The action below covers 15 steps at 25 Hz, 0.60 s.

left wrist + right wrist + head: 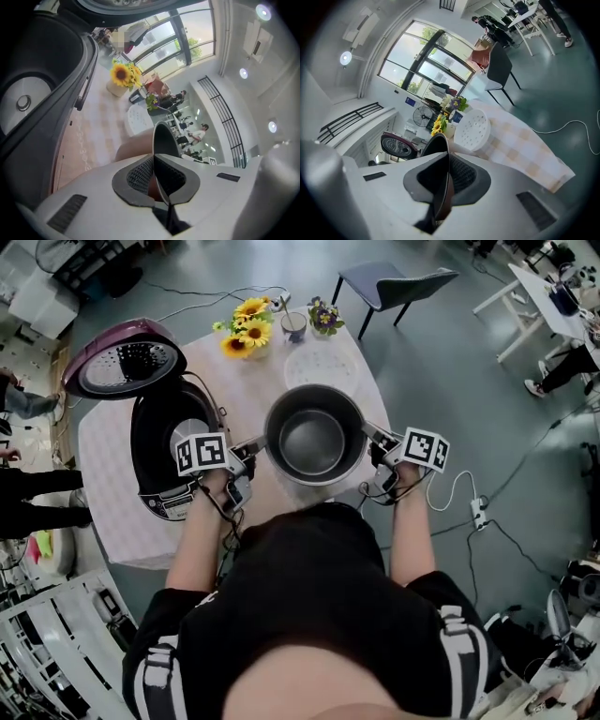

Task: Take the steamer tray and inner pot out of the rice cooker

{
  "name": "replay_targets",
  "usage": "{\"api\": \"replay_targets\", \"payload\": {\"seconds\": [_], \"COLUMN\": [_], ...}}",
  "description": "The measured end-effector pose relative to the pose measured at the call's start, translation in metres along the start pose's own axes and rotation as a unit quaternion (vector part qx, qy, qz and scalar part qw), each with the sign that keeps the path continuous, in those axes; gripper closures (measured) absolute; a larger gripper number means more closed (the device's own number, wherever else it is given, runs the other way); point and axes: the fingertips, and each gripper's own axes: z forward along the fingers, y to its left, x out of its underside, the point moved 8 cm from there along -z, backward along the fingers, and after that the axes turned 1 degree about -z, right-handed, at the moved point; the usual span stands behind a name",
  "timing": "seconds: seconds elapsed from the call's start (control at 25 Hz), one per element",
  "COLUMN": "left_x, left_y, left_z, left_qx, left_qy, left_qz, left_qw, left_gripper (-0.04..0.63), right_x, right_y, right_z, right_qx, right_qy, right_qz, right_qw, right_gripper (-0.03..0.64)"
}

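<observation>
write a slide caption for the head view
Left gripper and right gripper grip opposite rims of the inner pot beside the open rice cooker; steamer tray lies on the table.

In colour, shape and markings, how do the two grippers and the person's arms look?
The left gripper and the right gripper each have a pale grey body, dark meshed pads and a cube of black-and-white square markers. Thin black cables hang by them. The person wears a black top with short sleeves.
</observation>
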Motion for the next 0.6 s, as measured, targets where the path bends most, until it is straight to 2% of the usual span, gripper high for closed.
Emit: {"api": "replay_targets", "payload": {"seconds": [0.16, 0.44, 0.6], "left_x": [0.007, 0.019, 0.022], "left_y": [0.004, 0.012, 0.016], "left_z": [0.009, 0.03, 0.037], "left_qx": [-0.014, -0.04, -0.053], "left_qy": [0.006, 0.029, 0.038], "left_qz": [0.001, 0.008, 0.022], "left_qw": [0.9999, 0.9988, 0.9976], "left_gripper": [0.584, 0.584, 0.584], "right_x": [0.002, 0.013, 0.015], "right_y": [-0.013, -0.037, -0.043], "right_z": [0.001, 0.0, -0.001], "right_qx": [0.01, 0.057, 0.057], "right_qy": [0.006, 0.017, 0.002], "right_qz": [-0.002, 0.0, 0.005], "right_qw": [1.0, 0.998, 0.998], "right_gripper": [0.606, 0.605, 0.603]}}
